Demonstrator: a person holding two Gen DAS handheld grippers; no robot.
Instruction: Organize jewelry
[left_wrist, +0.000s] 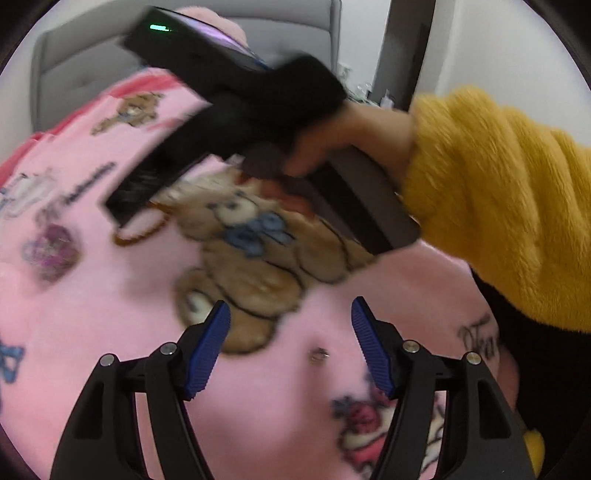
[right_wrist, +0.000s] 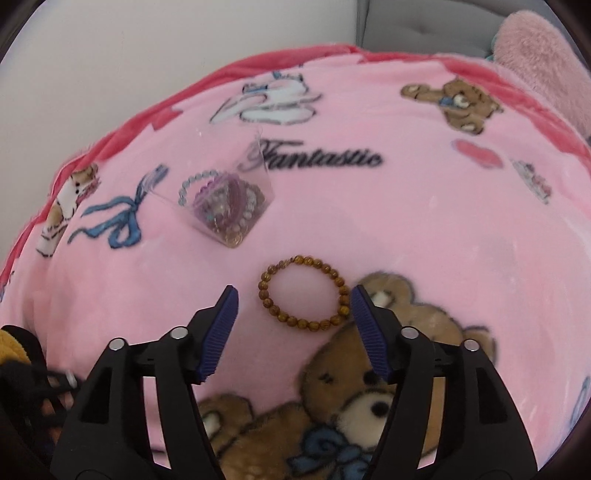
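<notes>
A brown bead bracelet (right_wrist: 310, 325) lies flat on the pink cartoon blanket (right_wrist: 424, 221). My right gripper (right_wrist: 293, 299) stands open over it, with the ring of beads between the blue pads and the right pad close beside it. Further back lies a clear plastic bag (right_wrist: 225, 203) filled with several beaded pieces. In the left wrist view my left gripper (left_wrist: 291, 321) is open above the blanket, with nothing between its fingers. A small silver piece (left_wrist: 318, 356) lies just beneath the gap. The right gripper (left_wrist: 258, 225) partly hides the bracelet (left_wrist: 140, 230) there.
A hand in a fuzzy yellow sleeve (left_wrist: 498, 206) holds the right gripper across the left wrist view. A pink plush pillow (right_wrist: 543, 66) and a grey padded headboard (left_wrist: 92, 66) stand at the back. The blanket's red edge (right_wrist: 147, 122) runs along the white wall.
</notes>
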